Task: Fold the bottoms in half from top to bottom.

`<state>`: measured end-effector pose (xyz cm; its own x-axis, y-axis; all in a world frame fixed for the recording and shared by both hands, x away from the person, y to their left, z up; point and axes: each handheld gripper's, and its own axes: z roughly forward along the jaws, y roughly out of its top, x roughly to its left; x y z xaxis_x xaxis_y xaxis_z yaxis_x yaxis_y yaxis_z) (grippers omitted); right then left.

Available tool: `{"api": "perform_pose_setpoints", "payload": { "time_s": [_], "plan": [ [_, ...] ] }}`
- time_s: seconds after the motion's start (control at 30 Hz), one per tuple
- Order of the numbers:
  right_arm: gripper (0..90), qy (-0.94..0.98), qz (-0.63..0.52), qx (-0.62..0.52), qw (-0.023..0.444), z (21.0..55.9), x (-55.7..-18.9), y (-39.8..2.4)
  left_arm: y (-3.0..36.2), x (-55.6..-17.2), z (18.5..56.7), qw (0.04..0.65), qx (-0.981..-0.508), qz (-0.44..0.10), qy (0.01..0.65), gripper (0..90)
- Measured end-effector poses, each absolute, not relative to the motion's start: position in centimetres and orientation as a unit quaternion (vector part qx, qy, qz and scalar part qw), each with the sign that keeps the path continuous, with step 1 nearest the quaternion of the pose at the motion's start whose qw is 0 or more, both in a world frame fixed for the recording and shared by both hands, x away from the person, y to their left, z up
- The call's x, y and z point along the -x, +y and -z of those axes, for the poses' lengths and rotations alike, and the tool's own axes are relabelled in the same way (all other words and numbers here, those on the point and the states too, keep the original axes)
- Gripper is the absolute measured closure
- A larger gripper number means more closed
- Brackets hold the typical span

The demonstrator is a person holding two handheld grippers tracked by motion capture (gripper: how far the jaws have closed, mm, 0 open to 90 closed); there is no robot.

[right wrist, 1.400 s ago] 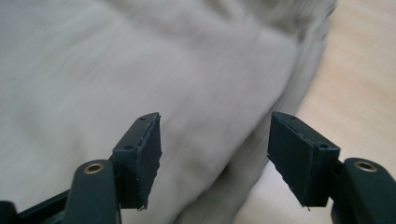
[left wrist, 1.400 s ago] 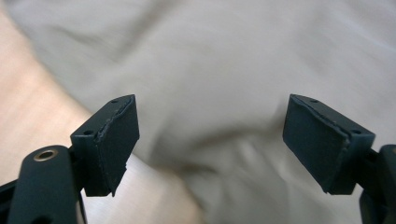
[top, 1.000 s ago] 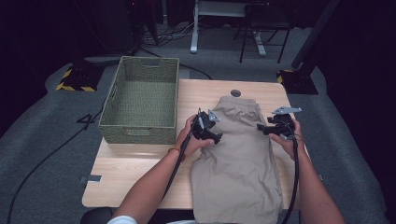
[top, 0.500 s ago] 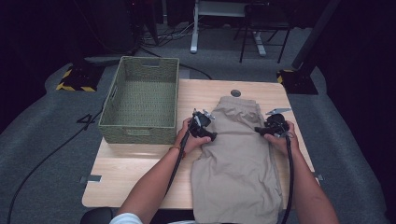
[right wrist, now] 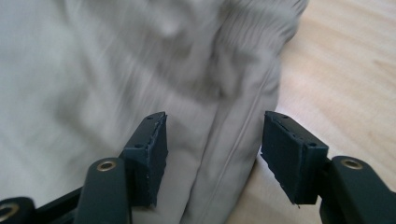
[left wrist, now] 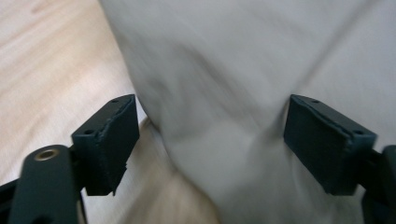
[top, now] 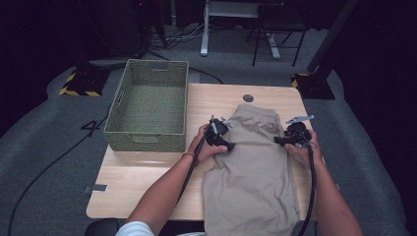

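Note:
A khaki garment [top: 255,172] lies flat on the wooden table [top: 147,177], its waistband at the far end and its lower part hanging over the near edge. My left gripper [top: 227,146] rests at the garment's left edge. In the left gripper view the jaws [left wrist: 210,126] stand open with blurred cloth [left wrist: 224,70] bunched between them; they have just been opening. My right gripper [top: 279,140] is at the garment's right edge. Its jaws [right wrist: 212,140] straddle the side seam of the cloth [right wrist: 116,70] without pressing it, open, and have just widened slightly.
An empty green woven basket [top: 150,105] stands on the table's left half, close to my left hand. A round cable hole [top: 248,98] sits beyond the waistband. Dark floor with cables and chair legs surrounds the table.
My left gripper has sunk a little onto the garment's left edge. The right gripper has dipped slightly and otherwise stayed at the right edge. The garment lies as before.

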<state>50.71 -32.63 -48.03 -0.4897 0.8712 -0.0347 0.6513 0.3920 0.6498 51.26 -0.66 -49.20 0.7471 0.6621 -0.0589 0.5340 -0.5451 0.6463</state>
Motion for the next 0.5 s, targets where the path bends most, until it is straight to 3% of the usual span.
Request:
{"api": "perform_pose_setpoints", "payload": {
  "time_s": [0.3,0.5],
  "plan": [
    [40.0,0.794,-0.305,-0.49,0.192,48.2,-52.9,-31.8,-1.5,-54.2,49.5,0.321,-0.856,-0.119,0.387,16.2],
    [38.5,0.795,-0.293,-0.499,0.185,48.8,-53.5,-31.1,-2.0,-54.4,49.6,0.318,-0.86,-0.124,0.38,16.6]
  ]
}}
